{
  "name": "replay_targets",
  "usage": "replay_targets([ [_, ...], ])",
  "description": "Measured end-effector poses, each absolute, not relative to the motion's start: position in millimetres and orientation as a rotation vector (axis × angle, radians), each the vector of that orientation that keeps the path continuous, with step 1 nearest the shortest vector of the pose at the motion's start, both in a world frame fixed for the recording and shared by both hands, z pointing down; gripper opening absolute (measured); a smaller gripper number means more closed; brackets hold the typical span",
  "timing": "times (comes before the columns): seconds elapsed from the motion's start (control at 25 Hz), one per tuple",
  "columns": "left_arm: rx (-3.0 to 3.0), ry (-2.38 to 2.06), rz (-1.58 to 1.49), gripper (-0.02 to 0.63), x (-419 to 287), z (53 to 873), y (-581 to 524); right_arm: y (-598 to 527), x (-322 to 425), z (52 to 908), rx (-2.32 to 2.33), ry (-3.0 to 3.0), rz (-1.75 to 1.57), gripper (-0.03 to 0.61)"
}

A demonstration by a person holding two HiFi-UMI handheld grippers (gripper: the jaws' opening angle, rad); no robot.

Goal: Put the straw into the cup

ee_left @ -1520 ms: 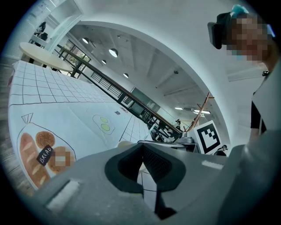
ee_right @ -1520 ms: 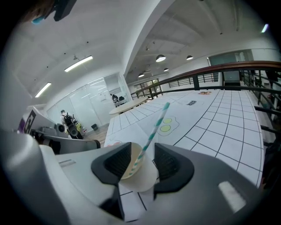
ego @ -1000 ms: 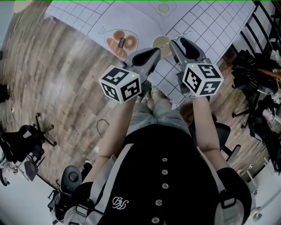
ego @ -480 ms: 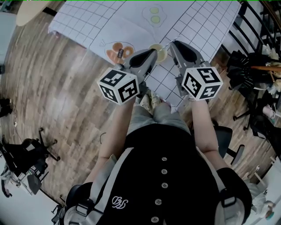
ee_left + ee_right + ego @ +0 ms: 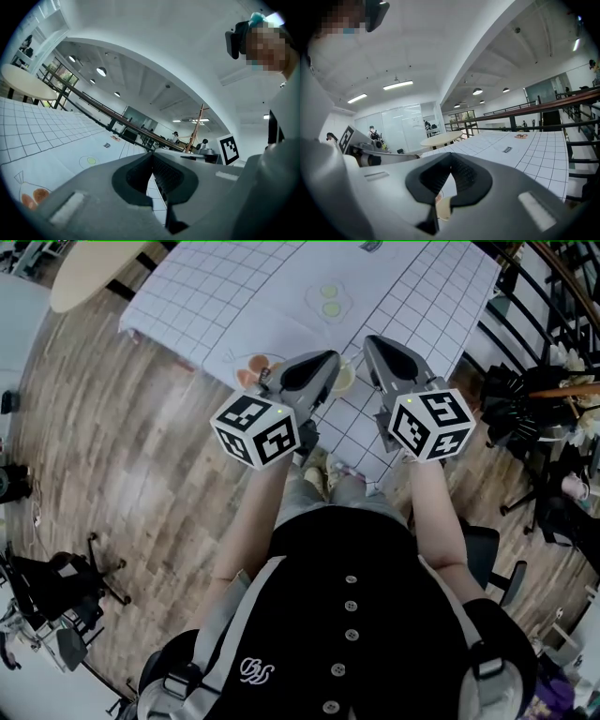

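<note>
The cup [image 5: 344, 378] shows as a pale round rim on the white gridded mat [image 5: 422, 296]. In the head view it sits in the gap between the two grippers, just beside the nose of the left gripper [image 5: 328, 359] and a little nearer the person than the tip of the right gripper [image 5: 372, 338]. Both grippers point away from the person, side by side and roughly level, held over the mat and not touching it. In the right gripper view the same pale rim peeks through the slot beneath the jaws, so the cup lies below that gripper, not ahead of it.

The left gripper's jaws stand together with nothing between them. The right gripper's jaws have just been closing and now meet tip to tip — empty as well.

The straw cannot be made out in any view; it may lie hidden under the grippers, so its long axis cannot be told. Judged from this, neither gripper is clearly nearer the cup — each would have to tip downward and inward to reach it.
</note>
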State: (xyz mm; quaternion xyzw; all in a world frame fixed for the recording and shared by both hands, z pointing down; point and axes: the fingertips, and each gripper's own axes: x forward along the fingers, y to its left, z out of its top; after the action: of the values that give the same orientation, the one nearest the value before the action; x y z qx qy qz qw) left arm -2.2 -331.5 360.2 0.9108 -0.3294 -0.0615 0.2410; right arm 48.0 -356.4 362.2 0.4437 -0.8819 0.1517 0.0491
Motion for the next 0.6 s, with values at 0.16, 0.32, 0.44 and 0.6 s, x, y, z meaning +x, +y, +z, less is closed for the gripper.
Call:
replay_targets([
  [0.16, 2.531, -0.9, -0.18, -0.002, -1.9, 343.8, -329.5, -351.5, 43.5, 347.1, 1.322, -2.718, 0.406, -0.002],
  [0.32, 2.551, -0.881, -0.213, -0.002, -0.3, 333.4, -329.1, -345.4, 33.6, 339.4, 1.282, -2.741, 0.358, -0.003],
  [0.44, 2.561, -0.876, -0.217, -0.002, 0.1, 329.2, -326.3, -337.8, 25.4, 332.8, 1.239, -2.771, 0.341, -0.002],
  [0.6, 2.565, -0.862, -0.229, -0.002, 0.1, 326.4, -325.3, -331.6, 19.0, 326.5, 1.187, -2.793, 0.31, -0.003],
])
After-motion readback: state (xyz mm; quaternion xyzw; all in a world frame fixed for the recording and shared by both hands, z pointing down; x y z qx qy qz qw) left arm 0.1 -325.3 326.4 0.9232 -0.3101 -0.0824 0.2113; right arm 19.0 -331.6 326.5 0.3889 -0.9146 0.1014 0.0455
